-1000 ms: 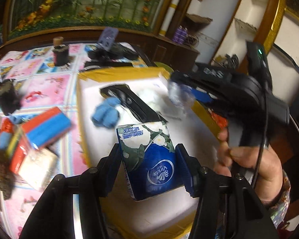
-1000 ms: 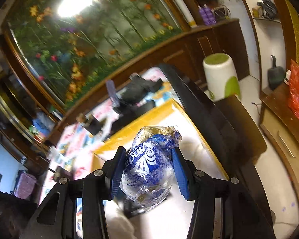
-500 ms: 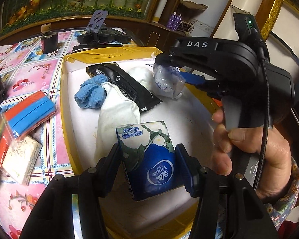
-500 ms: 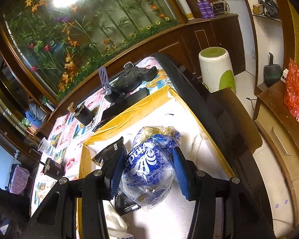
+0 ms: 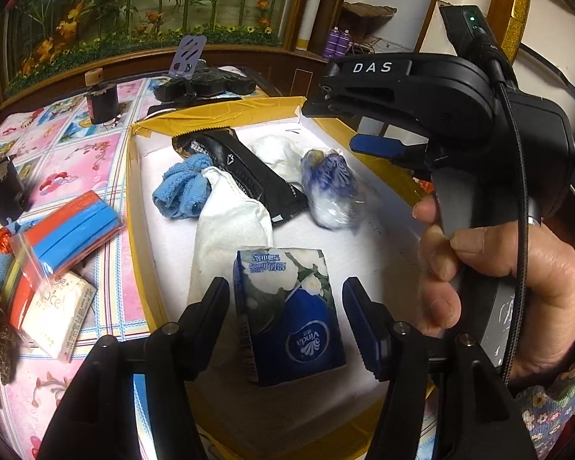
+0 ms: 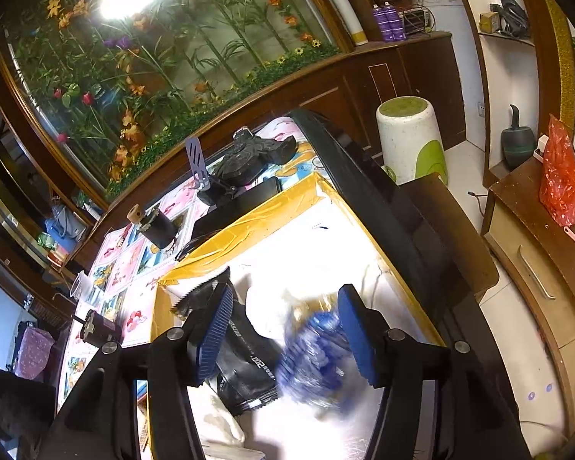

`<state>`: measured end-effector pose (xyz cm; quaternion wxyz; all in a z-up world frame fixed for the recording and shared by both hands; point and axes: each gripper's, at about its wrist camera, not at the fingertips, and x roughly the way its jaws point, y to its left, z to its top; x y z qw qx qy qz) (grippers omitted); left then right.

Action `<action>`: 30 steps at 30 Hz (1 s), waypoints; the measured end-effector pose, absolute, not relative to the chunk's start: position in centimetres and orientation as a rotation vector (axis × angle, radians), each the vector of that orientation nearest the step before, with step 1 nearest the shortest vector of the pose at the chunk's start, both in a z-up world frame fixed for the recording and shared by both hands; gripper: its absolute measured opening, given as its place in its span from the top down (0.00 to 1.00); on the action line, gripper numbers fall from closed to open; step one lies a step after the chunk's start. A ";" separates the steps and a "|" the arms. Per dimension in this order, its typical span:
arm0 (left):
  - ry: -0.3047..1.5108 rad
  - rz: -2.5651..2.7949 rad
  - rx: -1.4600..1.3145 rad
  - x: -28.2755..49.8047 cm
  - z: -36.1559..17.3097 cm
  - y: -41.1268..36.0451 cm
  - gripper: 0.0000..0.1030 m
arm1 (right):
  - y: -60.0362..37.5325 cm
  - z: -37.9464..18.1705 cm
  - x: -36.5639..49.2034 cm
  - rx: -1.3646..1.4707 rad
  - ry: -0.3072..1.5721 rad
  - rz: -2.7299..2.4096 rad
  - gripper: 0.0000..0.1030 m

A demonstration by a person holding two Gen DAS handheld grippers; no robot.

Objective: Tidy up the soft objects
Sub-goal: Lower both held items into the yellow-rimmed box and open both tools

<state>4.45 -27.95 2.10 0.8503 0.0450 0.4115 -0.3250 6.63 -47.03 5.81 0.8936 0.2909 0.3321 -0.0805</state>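
A blue and white Vinda tissue pack (image 5: 287, 306) rests in the white foam tray (image 5: 134, 191) between the pads of my left gripper (image 5: 287, 318). Its jaws are opening, with a gap on each side of the pack. My right gripper (image 6: 285, 335) is also opening, and the crumpled blue-and-white plastic pack (image 6: 314, 356) shows blurred just below its pads, free of them. The left wrist view has that pack (image 5: 331, 188) lying in the tray under the right gripper (image 5: 333, 124), which a hand holds. A blue cloth (image 5: 180, 188), a white cloth (image 5: 230, 222) and a black packet (image 5: 245, 168) lie in the tray too.
The tray's yellow-taped rim (image 6: 249, 211) sits on a pink patterned tablecloth. Left of it lie red and blue sponges (image 5: 69, 226), a small tissue pack (image 5: 61, 314) and a black cup (image 5: 4, 191). A black jar (image 5: 103, 103) stands farther back. A white-green stool (image 6: 410, 142) stands beyond the table edge.
Both grippers have widened. The tissue pack now lies loose between the left pads, and the blue plastic pack has dropped from the right gripper into the tray.
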 end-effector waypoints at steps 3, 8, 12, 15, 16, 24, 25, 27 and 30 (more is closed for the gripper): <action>0.840 -0.674 0.116 4.2 2.3 -28.0 0.40 | -47.0 6.0 6.5 0.599 0.678 -0.167 0.40; 0.802 -0.646 0.142 3.7 2.5 -28.0 0.35 | -46.8 6.2 6.4 0.599 0.671 -0.158 0.40; 0.777 -0.630 0.157 3.5 2.7 -27.9 0.33 | -46.7 6.3 6.3 0.598 0.666 -0.151 0.40; 0.766 -0.622 0.165 3.3 2.7 -27.9 0.32 | -46.6 6.3 6.3 0.596 0.666 -0.149 0.40; 0.763 -0.619 0.168 3.2 2.8 -27.8 0.32 | -46.7 6.3 6.3 0.597 0.666 -0.147 0.40; 0.733 -0.598 0.179 2.9 3.0 -27.5 0.29 | -46.7 6.4 6.2 0.593 0.660 -0.145 0.40; 0.730 -0.597 0.178 2.8 3.0 -27.4 0.29 | -46.6 6.5 6.2 0.594 0.660 -0.145 0.40; 0.723 -0.591 0.175 2.7 3.1 -27.0 0.28 | -46.6 6.5 6.2 0.592 0.659 -0.144 0.40; 0.709 -0.583 0.167 2.4 3.4 -26.3 0.28 | -46.6 6.8 6.1 0.588 0.644 -0.134 0.40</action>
